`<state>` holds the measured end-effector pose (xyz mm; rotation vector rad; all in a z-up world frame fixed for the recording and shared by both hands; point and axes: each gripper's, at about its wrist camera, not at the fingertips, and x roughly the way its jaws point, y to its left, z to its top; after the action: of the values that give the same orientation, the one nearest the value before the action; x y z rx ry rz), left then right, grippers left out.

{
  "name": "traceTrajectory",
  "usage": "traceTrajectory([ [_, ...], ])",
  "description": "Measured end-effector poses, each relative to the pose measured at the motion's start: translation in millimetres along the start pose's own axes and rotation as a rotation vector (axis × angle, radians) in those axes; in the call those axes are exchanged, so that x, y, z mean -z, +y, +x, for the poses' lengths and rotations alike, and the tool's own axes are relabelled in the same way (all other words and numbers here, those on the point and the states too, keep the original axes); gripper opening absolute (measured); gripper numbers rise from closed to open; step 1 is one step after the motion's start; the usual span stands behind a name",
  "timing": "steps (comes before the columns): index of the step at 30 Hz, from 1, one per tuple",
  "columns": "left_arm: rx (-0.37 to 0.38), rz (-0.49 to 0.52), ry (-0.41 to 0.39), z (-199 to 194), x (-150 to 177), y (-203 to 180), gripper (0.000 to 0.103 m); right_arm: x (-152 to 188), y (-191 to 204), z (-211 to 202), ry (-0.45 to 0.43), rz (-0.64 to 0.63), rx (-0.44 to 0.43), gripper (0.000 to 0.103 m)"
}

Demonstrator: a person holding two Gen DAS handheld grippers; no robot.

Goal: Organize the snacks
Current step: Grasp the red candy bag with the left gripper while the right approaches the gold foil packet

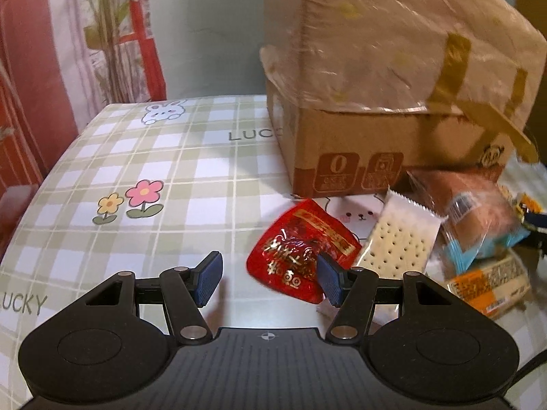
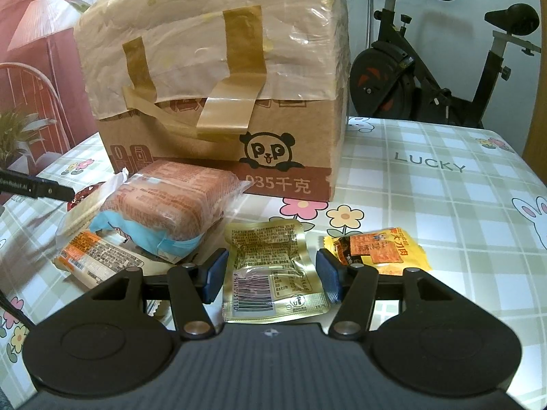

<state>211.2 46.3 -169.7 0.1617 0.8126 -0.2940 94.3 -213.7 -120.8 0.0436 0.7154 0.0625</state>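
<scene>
Our right gripper [image 2: 272, 275], jaws apart and empty, straddles the gold pouch [image 2: 273, 273] lying flat on the tablecloth [image 2: 444, 212], long axis pointing away from us, while our left gripper [image 1: 270, 278], also open, sits left of the red packet [image 1: 297, 249].

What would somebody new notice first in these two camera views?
Probably the big cardboard box patched with brown tape, standing at the back of the checked tablecloth. In front of it lie scattered snack packets: a red packet by the open left tongs, and a gold pouch between the open right tongs. An exercise bike stands behind the table.
</scene>
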Motion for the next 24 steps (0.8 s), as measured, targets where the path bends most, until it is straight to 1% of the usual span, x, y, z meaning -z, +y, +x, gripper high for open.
traceTrajectory([
  [4, 0.01, 0.062, -0.008, 3, -4, -9, 0.063, 0, 1, 0, 0.001, -0.001, 0.002, 0.059],
  [9, 0.021, 0.142, 0.009, 12, -8, -20, 0.064, 0, 1, 0, 0.002, -0.002, 0.002, 0.059],
  [12, 0.025, 0.158, 0.014, 17, -8, -20, 0.064, 0, 1, 0, 0.002, -0.003, 0.002, 0.059],
  [16, 0.021, 0.146, 0.014, 24, -11, -16, 0.072, 0, 1, 1, 0.003, -0.002, 0.002, 0.059],
  [19, 0.02, 0.094, 0.015, 30, -14, -10, 0.076, 0, 1, 1, 0.003, -0.001, 0.003, 0.059],
  [22, 0.039, 0.006, 0.015, 34, -13, -3, 0.076, -1, 1, 1, 0.005, -0.002, 0.002, 0.059],
  [24, 0.03, 0.012, 0.011, 32, -12, -6, 0.072, -1, 1, 1, 0.005, -0.002, 0.002, 0.059],
])
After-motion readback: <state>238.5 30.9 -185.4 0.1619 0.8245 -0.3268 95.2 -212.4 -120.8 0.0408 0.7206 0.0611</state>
